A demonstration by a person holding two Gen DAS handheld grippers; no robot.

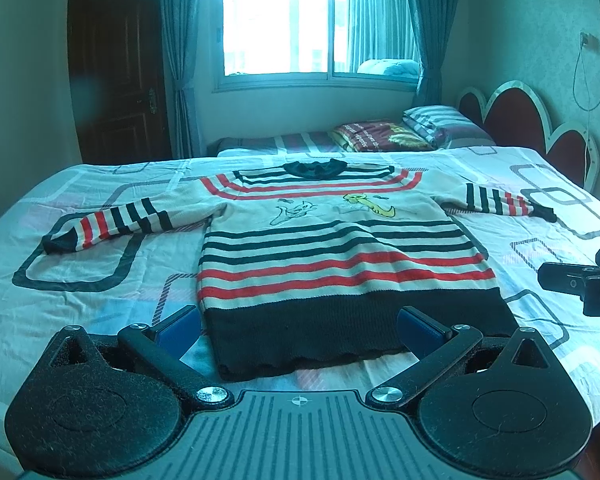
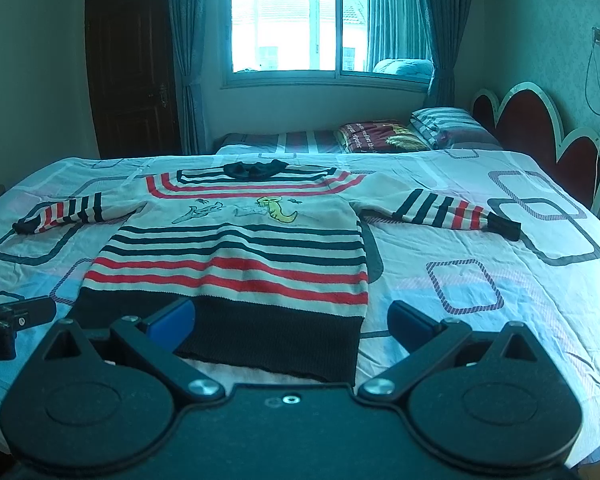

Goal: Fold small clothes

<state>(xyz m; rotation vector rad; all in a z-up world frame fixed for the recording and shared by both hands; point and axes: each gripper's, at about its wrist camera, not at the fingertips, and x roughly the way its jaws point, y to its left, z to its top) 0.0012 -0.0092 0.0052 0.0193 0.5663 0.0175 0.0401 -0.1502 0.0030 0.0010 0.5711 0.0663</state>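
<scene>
Lying flat and face up on the bed's white sheet patterned with grey rounded rectangles [image 1: 100,320], the small knitted sweater with cream, red and dark stripes and a broad dark hem [image 1: 340,256] has both sleeves spread out sideways and no fold in it yet, so the task looks to be at its very start.

The left gripper [image 1: 298,326] hovers just short of the hem with its blue-padded fingers [image 1: 178,328] spread wide and nothing between them; the right gripper [image 2: 290,320] sits likewise, wide apart and empty, over the hem's right half.

A sensible first move, to my judgement, is bringing a sleeve across the chest. That calls for carrying a gripper out to a dark cuff, pinching only the knit and not the sheet beneath, then laying the sleeve over without dragging the body askew.

From the left wrist, the left striped sleeve [image 1: 108,226] shows in full, and the other gripper's black body enters at the right edge. From the right wrist, the right striped sleeve [image 2: 452,210] and its dark cuff are far plainer, and the hem's right corner [image 2: 352,372] lies between the fingers, while the left gripper's tip pokes in at the left edge.
</scene>
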